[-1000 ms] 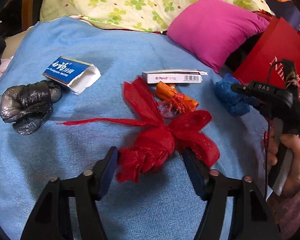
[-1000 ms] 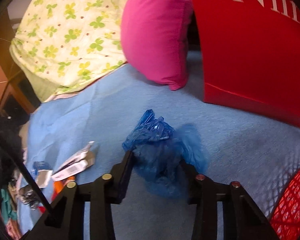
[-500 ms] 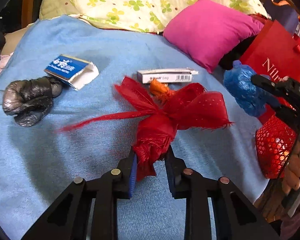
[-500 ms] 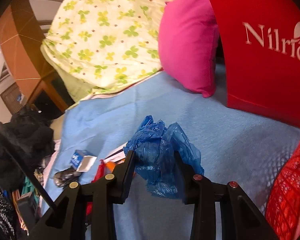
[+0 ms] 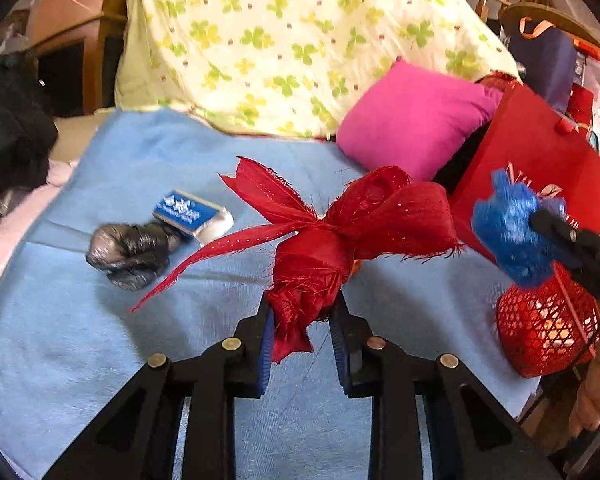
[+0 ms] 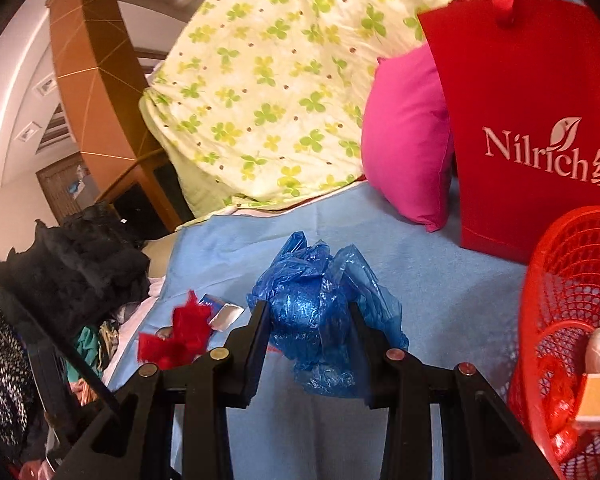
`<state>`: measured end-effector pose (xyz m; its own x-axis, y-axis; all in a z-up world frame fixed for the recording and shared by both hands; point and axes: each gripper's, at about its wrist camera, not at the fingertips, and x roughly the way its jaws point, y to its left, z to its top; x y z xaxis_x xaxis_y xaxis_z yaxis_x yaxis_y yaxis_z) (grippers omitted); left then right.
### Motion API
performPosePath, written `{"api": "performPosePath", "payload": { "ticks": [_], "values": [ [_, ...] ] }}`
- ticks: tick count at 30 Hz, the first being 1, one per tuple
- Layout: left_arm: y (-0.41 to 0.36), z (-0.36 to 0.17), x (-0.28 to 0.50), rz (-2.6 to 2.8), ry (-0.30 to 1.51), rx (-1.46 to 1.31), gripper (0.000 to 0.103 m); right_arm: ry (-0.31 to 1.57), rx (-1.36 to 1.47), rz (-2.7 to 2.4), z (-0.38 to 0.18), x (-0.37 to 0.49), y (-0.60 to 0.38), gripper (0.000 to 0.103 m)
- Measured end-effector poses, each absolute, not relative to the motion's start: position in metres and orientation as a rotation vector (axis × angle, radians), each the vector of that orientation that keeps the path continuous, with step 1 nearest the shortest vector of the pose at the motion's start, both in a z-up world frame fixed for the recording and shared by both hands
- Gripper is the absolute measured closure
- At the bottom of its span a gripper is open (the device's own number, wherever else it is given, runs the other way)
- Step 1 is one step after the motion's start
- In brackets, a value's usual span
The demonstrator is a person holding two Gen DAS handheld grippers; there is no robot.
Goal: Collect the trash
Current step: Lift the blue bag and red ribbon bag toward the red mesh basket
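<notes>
left wrist view: your left gripper (image 5: 302,314) pinches the red ribbon bow (image 5: 340,232) above the bed (image 5: 80,340); your right gripper (image 6: 306,320) clamps the blue plastic bag (image 6: 320,300). next, carry both over the red mesh basket (image 6: 572,280) and release.

bed: blue sheet (image 5: 100,360) | clover quilt (image 6: 268,92) | pink pillow (image 5: 412,128) | orange-brown cabinet (image 6: 92,80) (tall)
</notes>
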<state>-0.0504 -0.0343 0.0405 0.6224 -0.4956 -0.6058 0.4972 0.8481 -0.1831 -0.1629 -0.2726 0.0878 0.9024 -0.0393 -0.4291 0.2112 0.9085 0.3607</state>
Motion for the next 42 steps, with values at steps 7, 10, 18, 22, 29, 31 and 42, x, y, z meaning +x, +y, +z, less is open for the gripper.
{"api": "performPosePath", "payload": {
  "ticks": [7, 10, 18, 22, 29, 31, 42],
  "values": [
    [-0.046, 0.059, -0.075, -0.533, 0.601, 0.027, 0.076, 0.384, 0.367, -0.130, 0.097, -0.196, -0.264, 0.063],
    [-0.051, 0.063, -0.084, -0.505, 0.569, 0.057, 0.076, 0.366, 0.354, -0.130, 0.101, -0.208, -0.262, 0.063],
    [-0.069, 0.063, -0.104, -0.476, 0.509, 0.155, 0.076, 0.350, 0.359, -0.134, 0.101, -0.218, -0.269, 0.063],
    [-0.075, 0.062, -0.108, -0.484, 0.500, 0.184, 0.076, 0.358, 0.358, -0.134, 0.099, -0.215, -0.266, 0.063],
    [-0.080, 0.059, -0.106, -0.481, 0.520, 0.199, 0.076, 0.361, 0.347, -0.135, 0.099, -0.214, -0.262, 0.063],
    [-0.081, 0.058, -0.108, -0.481, 0.521, 0.201, 0.076, 0.358, 0.349, -0.133, 0.100, -0.214, -0.263, 0.063],
    [-0.086, 0.057, -0.114, -0.469, 0.489, 0.237, 0.076, 0.352, 0.350, -0.141, 0.100, -0.219, -0.267, 0.063]
  ]
}}
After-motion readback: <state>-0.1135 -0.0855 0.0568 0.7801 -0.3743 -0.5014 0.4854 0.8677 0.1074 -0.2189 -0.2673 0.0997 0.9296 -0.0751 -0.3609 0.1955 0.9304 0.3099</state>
